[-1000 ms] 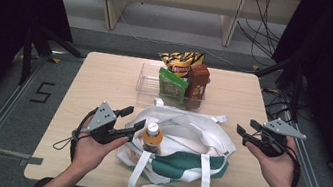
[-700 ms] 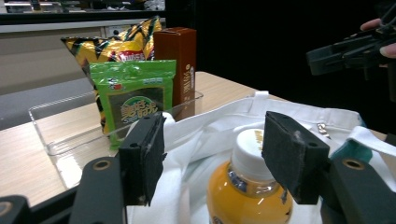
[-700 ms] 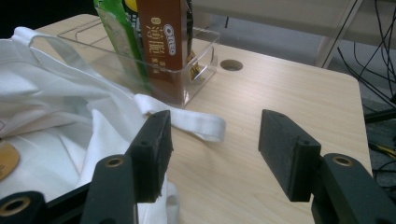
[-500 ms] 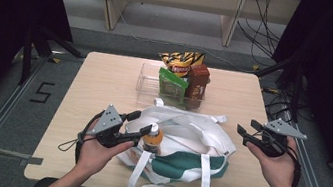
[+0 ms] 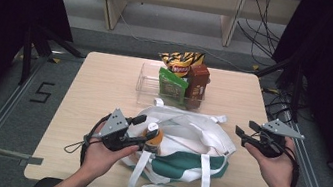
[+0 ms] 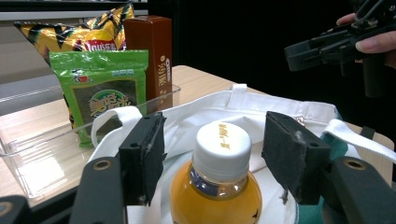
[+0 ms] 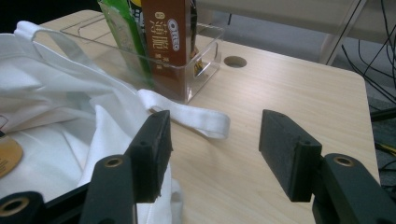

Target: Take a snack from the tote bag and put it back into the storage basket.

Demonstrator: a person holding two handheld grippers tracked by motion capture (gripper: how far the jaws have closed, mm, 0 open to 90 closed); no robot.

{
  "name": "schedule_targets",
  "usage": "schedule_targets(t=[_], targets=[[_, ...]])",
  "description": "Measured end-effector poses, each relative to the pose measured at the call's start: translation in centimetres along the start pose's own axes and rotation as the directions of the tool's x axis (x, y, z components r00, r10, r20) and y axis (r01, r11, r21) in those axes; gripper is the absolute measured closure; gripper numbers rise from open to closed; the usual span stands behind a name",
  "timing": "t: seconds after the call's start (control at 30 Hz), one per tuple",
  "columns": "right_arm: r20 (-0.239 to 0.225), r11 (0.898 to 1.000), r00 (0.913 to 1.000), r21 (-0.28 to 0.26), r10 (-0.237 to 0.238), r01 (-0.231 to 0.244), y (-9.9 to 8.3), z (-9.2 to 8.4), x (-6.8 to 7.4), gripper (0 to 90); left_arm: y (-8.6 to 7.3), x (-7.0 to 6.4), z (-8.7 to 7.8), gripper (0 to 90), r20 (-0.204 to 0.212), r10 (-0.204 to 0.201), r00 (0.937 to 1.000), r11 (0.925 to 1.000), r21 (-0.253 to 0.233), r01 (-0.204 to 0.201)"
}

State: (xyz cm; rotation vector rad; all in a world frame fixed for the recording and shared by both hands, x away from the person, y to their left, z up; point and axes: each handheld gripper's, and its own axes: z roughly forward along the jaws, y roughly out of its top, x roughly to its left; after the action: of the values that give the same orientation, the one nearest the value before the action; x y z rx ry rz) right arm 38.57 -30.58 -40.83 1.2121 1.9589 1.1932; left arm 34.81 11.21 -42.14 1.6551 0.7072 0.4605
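- Resting on the near half of the wooden table (image 5: pixel 101 78): a white-and-green tote bag (image 5: pixel 196 146), mouth open and handles sprawled toward the near edge and the far side.
- Standing just beyond the bag, at table centre: a clear plastic bin (image 5: pixel 149 78) holding a yellow chip bag (image 5: pixel 181 61), a green snack packet (image 5: pixel 172 84) and a brown carton (image 5: pixel 198 81), all upright and apparently untouched.
- Hovering at the bag's left rim: the left gripper (image 6: pixel 212 154), jaws spread wide on either side of the bottle's cap, pads clear of it, nothing clamped.
- Held well apart at the right edge of the table: the right gripper (image 7: pixel 215 149), jaws likewise parted and empty, pointed at bare tabletop and a white strap.
- Sitting upright in the bag's left side, between the left gripper's pads: an orange juice bottle (image 6: pixel 217 186), white cap with gold lettering, rounded shoulders, a dark band below the neck.
- Judging progress: probably an early stage of moving goods between bin and bag, with one bottle at the bag and three items left in the bin; direction of transfer not clear from this.
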Motion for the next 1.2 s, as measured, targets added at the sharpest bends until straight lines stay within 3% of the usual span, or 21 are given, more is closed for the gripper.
schedule_targets(t=[0.47, 0.63, 0.67, 0.7, 0.73, 0.87, 0.93, 1.2], targets=[[-0.007, 1.000, 1.0000, 0.013, 0.000, 0.000, -0.1, 0.1, 0.0, 43.6, -1.4, -0.2, 0.9, 43.3, 0.000, 0.000, 1.0000, 0.9993, 0.038, 0.000], [-0.005, 0.999, 0.9994, 0.003, -0.034, 0.034, -0.1, 0.2, -0.3, 43.5, -1.7, -0.2, 1.0, 45.7, 0.000, -0.005, 1.0000, 0.9993, 0.037, 0.005], [-0.010, 1.000, 0.9996, 0.006, -0.027, 0.027, -0.1, 0.2, -0.2, 43.5, -1.7, -0.2, 1.0, 45.9, 0.001, -0.010, 1.0000, 0.9994, 0.033, 0.010], [-0.006, 1.000, 0.9999, 0.026, 0.010, -0.010, -0.2, 0.1, 0.1, 43.5, -1.7, -0.2, 0.9, 46.4, -0.008, -0.012, 0.9999, 0.9990, 0.042, 0.012], [-0.015, 1.000, 0.9997, 0.015, -0.018, 0.018, -0.1, 0.2, -0.2, 43.4, -1.6, -0.2, 0.9, 47.1, -0.008, -0.015, 0.9999, 0.9991, 0.039, 0.015], [-0.007, 0.999, 0.9993, 0.005, -0.036, 0.036, -0.1, 0.2, -0.3, 43.4, -1.7, -0.2, 0.9, 51.4, -0.006, -0.015, 0.9999, 0.9997, 0.016, 0.015], [-0.012, 1.000, 0.9999, 0.023, -0.002, 0.002, -0.2, 0.2, 0.0, 43.4, -1.5, -0.3, 0.8, 56.1, -0.013, 0.003, 0.9999, 0.9999, 0.013, -0.003], [-0.013, 1.000, 0.9999, 0.028, 0.009, -0.008, -0.3, 0.2, 0.1, 43.3, -1.5, -0.3, 0.8, 58.6, -0.012, 0.018, 0.9998, 0.9998, 0.006, -0.017]])
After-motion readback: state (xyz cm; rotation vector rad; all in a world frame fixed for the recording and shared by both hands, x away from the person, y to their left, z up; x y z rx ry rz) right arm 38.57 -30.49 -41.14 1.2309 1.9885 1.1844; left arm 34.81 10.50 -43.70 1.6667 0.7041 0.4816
